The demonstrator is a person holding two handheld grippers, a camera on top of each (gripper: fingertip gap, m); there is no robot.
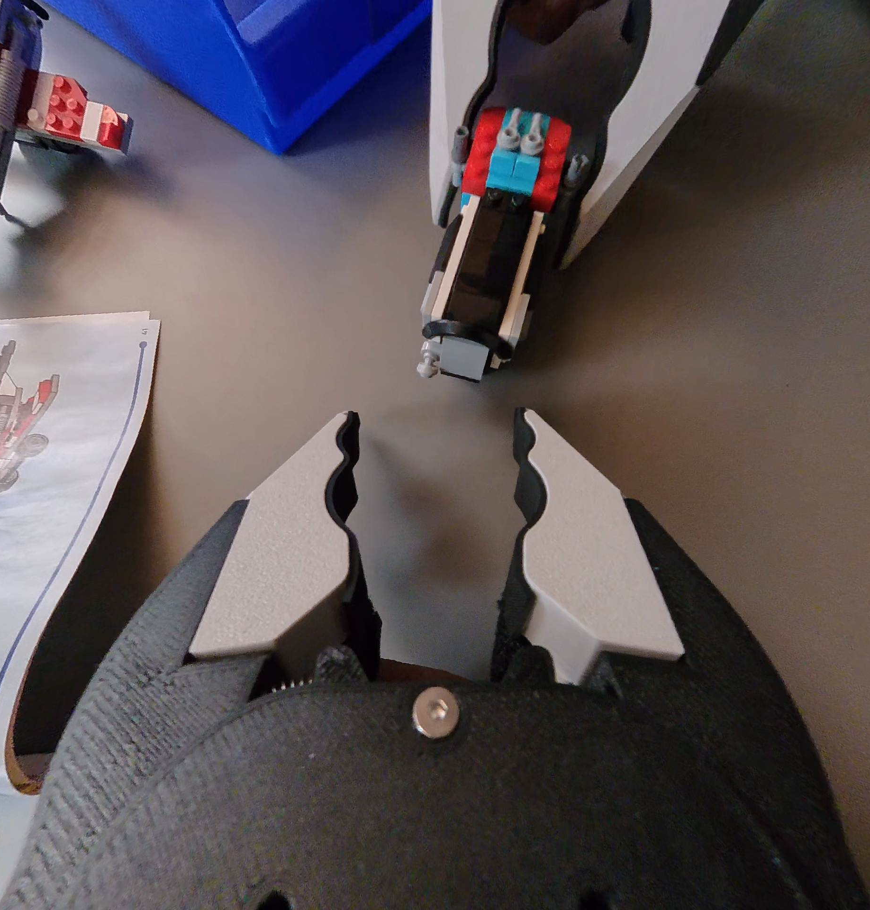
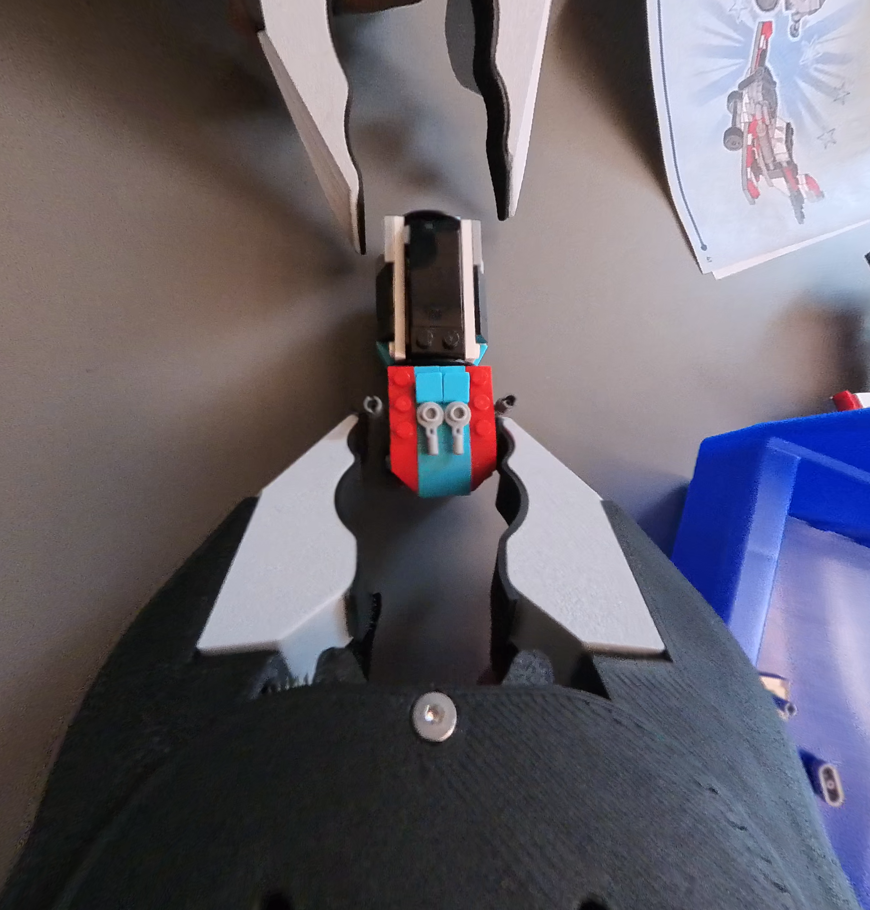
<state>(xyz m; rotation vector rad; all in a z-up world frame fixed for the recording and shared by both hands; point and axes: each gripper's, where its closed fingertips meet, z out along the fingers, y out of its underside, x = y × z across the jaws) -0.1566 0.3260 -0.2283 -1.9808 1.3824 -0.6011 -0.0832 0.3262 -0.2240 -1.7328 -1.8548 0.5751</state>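
Note:
A small brick model (image 2: pixel 435 374) with a red and teal rear and a long black and white body lies on the dark grey table (image 1: pixel 275 246). My right gripper (image 2: pixel 429 423) is shut on its red and teal end, and both pads (image 2: pixel 506 443) touch its sides. The same grasp shows at the top of the left wrist view (image 1: pixel 504 241). My left gripper (image 1: pixel 435 418) is open and empty, its fingertips just short of the model's grey front end (image 1: pixel 460 357). It also shows in the right wrist view (image 2: pixel 430 231), its tips flanking that end without touching.
A blue bin (image 1: pixel 256 74) stands at the far side, and at the right in the right wrist view (image 2: pixel 768 492). An open instruction booklet (image 1: pixel 54 443) lies at the left. A second red, white and grey brick build (image 1: pixel 68 113) sits at the far left. The gap from one gripper's tips to the other's is roughly 8 cm.

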